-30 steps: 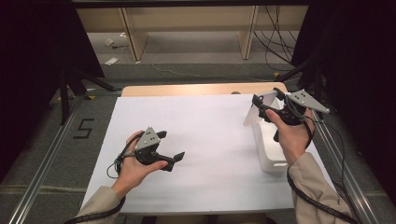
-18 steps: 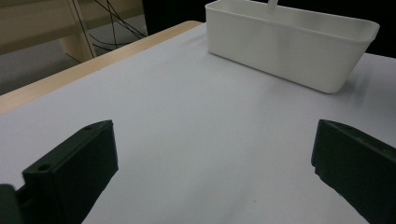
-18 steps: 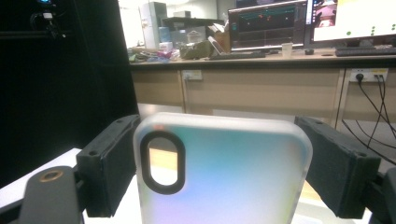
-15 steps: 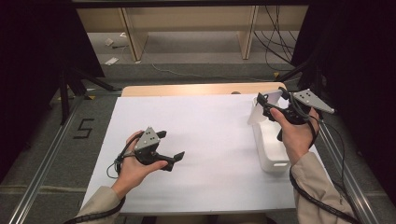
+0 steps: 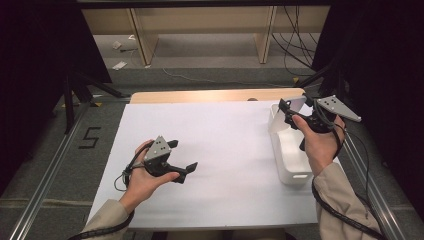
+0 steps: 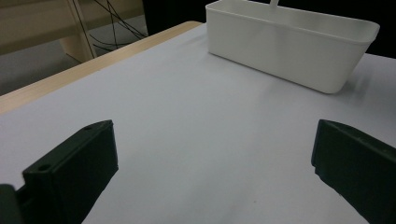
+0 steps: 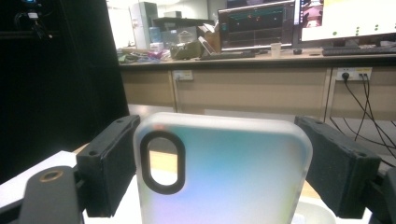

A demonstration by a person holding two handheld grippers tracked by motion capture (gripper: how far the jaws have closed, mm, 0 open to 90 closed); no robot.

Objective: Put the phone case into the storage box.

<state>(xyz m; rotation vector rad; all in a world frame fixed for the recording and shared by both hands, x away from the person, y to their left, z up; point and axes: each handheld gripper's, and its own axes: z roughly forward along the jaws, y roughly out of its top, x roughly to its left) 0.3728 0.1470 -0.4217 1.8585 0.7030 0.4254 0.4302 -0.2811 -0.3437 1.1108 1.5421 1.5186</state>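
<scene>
R gripper [image 5: 292,107] is up over the far end of the white bin [image 5: 292,172], w/ a frosted phone case [image 7: 224,172] clamped between its jaws. In the right gripper view the case stands upright, one black jaw pressed on each long edge, oval camera cutout at its upper left (a faint blue-to-pink tint runs across the back). From the high view the case [image 5: 296,104] shows as a pale sliver just above the bin's far rim; can't tell whether it touches the rim. R hand [image 5: 317,145] sits over the bin, cable trailing down past the sleeve.

L gripper [image 5: 182,167] lies low over the white sheet [image 5: 225,150] on the near-left part of the table, held in the L hand [image 5: 145,177], well apart from the bin. Its jaws stand wide apart w/ nothing between them: the left gripper view looks along bare sheet toward the bin [image 6: 289,51], which sits on the sheet at the table's right side, long axis running near-to-far. Wooden table edge [image 5: 215,95] shows beyond the sheet.
</scene>
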